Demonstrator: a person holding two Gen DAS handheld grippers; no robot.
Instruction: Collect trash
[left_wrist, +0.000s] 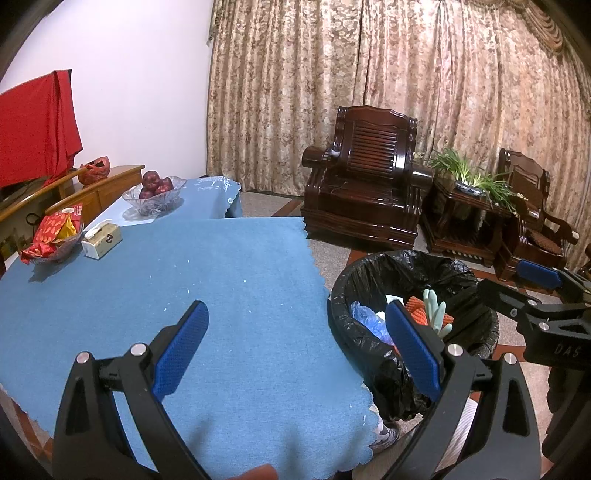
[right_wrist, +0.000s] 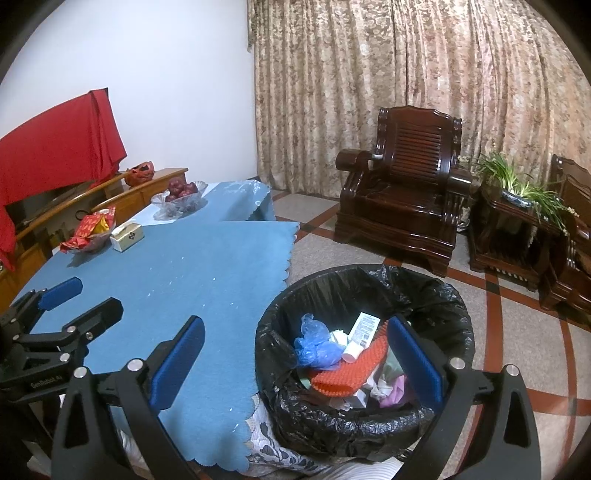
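A round bin lined with a black bag (right_wrist: 369, 273) stands on the floor against the table's right edge. Inside lie a blue plastic bag (right_wrist: 314, 343), a white tube (right_wrist: 364, 328), an orange ridged sheet (right_wrist: 354, 369) and crumpled tissues. In the left wrist view the bin (left_wrist: 341, 295) also shows a pale green glove (left_wrist: 436, 310). My right gripper (right_wrist: 295, 363) is open and empty, its right finger over the bin. The left gripper (left_wrist: 295, 347) hangs open and empty over the blue tablecloth (left_wrist: 184, 277). Each gripper shows in the other's view: the right gripper (left_wrist: 506, 280), the left gripper (right_wrist: 99, 293).
At the table's far left stand a tissue box (left_wrist: 101, 240), a glass bowl of red snack packets (left_wrist: 51, 236) and a glass bowl of apples (left_wrist: 155, 190). A dark wooden armchair (left_wrist: 369, 177), a side table with a plant (left_wrist: 469, 184) and curtains fill the back.
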